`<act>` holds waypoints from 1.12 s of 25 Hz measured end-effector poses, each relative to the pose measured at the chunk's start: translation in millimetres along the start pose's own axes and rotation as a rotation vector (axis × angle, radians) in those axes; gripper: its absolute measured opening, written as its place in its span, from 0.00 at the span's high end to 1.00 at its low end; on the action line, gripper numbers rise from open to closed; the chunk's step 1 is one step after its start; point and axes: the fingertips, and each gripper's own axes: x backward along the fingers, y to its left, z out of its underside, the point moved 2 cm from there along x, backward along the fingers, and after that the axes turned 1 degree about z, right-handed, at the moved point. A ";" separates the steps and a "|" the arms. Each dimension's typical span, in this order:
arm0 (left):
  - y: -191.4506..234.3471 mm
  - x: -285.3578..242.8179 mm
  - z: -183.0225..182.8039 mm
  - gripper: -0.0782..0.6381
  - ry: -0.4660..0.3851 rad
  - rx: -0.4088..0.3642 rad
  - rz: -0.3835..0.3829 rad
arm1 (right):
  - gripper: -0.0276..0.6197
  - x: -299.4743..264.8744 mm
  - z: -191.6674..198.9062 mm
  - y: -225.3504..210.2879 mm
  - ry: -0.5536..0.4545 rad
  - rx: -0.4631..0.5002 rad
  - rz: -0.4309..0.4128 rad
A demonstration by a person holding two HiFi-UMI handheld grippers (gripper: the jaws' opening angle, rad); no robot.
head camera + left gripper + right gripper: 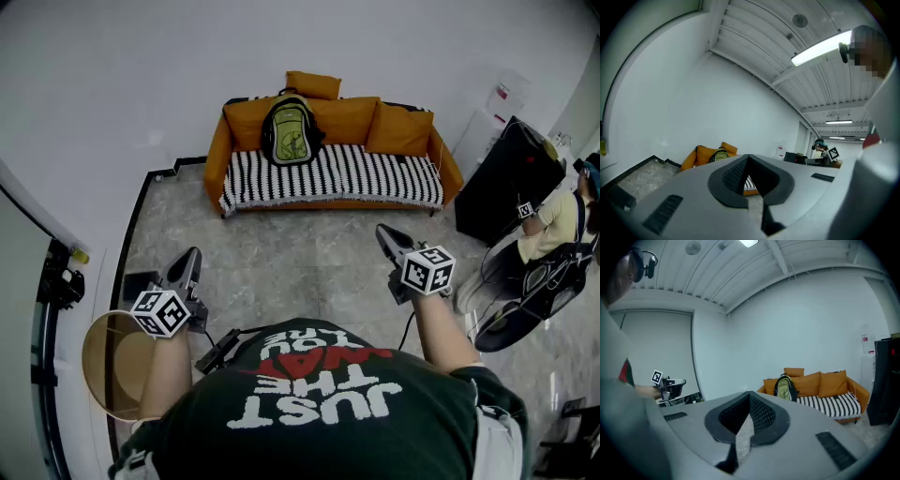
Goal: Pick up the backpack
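1. Left gripper (pixel 190 255): jaws pressed together at the tips with nothing between them; it hangs over the grey floor (pixel 291 267), well apart from the sofa (pixel 217 157).
2. Right gripper (pixel 385 233): jaws likewise pressed together and empty; it points towards the sofa.
3. Backpack (pixel 289 131): black and green; it stands upright near the left end of the orange sofa, leaning on the back cushions, its base on the striped cover (pixel 361 174); neither gripper touches it.

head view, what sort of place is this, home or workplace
Likely a workplace lounge or test room, not a home: an orange sofa with a backpack on it stands against a bare white wall, strip lights hang under a slatted ceiling, and another person sits beside a black cabinet.
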 end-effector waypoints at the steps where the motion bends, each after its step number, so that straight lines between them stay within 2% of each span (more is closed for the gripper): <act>1: -0.9 -0.1 -0.4 0.88 -0.001 0.003 0.000 | 0.91 0.7 -0.1 -0.9 0.001 -0.001 0.000; 20: -17.5 -20.7 3.6 0.88 0.014 0.009 -0.033 | 0.91 2.0 -6.0 -31.7 0.004 -0.034 -0.024; 28: -46.3 -43.2 6.6 0.88 0.014 0.005 -0.052 | 0.91 15.9 -16.5 -59.1 -0.014 -0.057 -0.076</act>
